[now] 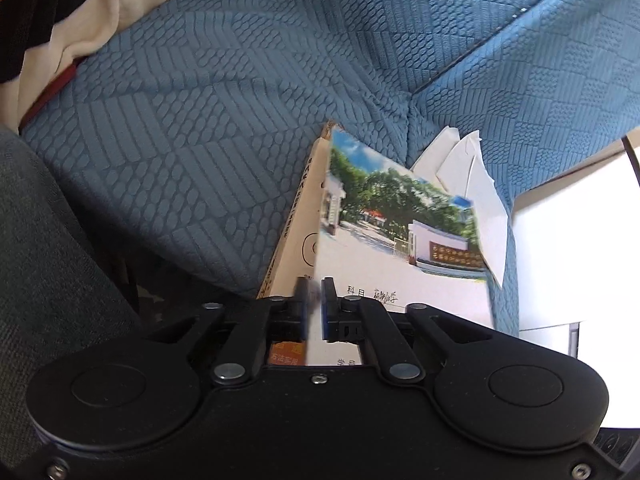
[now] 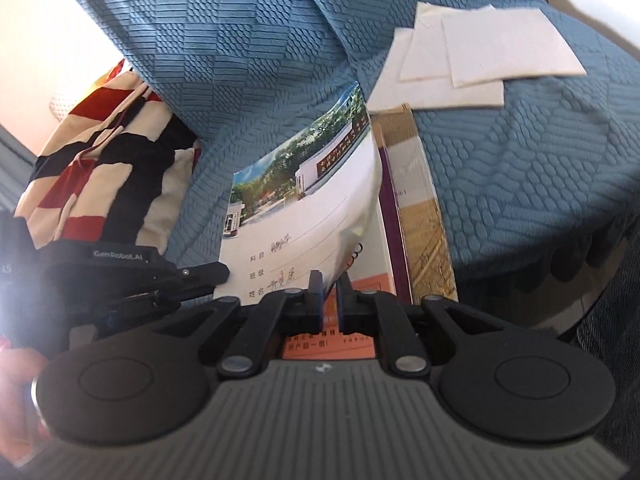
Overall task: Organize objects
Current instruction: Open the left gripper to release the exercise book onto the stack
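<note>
A thin notebook (image 1: 400,240) with a photo of a gate and trees on its cover lies on top of a stack of books on the blue sofa seat. My left gripper (image 1: 314,286) straddles the notebook's near left edge, with its pads a little apart and not pressing. In the right wrist view the same notebook (image 2: 304,208) has its near right corner curled up between the fingers of my right gripper (image 2: 330,280), whose pads also stand slightly apart. Under it show an orange cover (image 2: 360,284), a purple-edged book (image 2: 394,216) and a tan one (image 2: 424,208).
Several white paper sheets (image 2: 460,52) lie on the blue textured sofa cover (image 2: 520,152) behind the stack. A striped red, black and cream cushion (image 2: 100,168) leans at the left. A hand (image 2: 16,380) holds the left gripper's body. A bright white surface (image 1: 580,240) lies right of the sofa.
</note>
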